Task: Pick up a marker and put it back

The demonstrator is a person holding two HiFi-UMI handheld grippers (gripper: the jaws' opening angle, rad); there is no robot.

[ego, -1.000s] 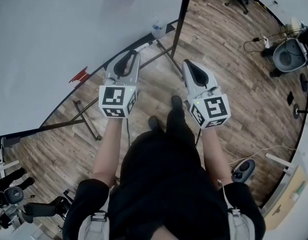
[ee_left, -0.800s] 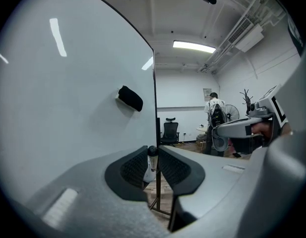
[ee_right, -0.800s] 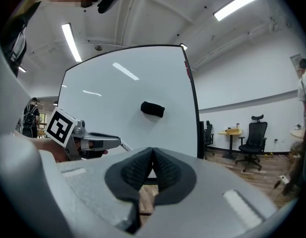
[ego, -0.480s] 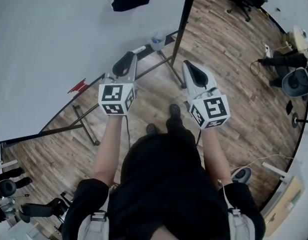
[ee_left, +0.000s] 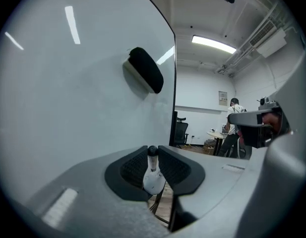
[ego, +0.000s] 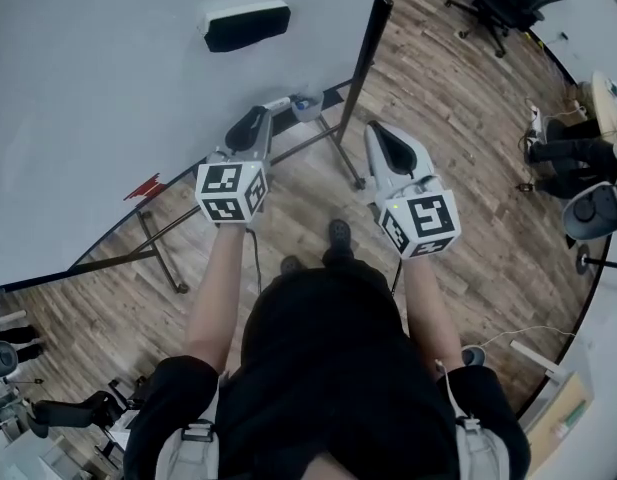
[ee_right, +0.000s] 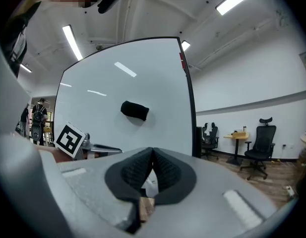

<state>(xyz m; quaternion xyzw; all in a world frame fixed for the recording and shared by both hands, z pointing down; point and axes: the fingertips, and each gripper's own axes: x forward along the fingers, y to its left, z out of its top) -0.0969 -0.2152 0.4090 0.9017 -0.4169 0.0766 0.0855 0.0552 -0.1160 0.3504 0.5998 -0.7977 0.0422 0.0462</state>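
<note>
Marker [ee_left: 153, 180] body is mostly hidden by the fingers [ee_left: 130, 168] of the left gripper [ee_left: 153, 152]; only its black-tipped upper end is seen in the left gripper view. Whiteboard [ego: 108, 98] is cut off by the head view's top and left edges. Small pale object [ego: 306, 106] at the board's lower edge is too small to be identified.

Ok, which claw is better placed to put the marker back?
Left. The left claw is closed on the marker and sits close by the lower edge of the whiteboard. The right claw is shut on nothing and lies out past the whiteboard's side.
</note>
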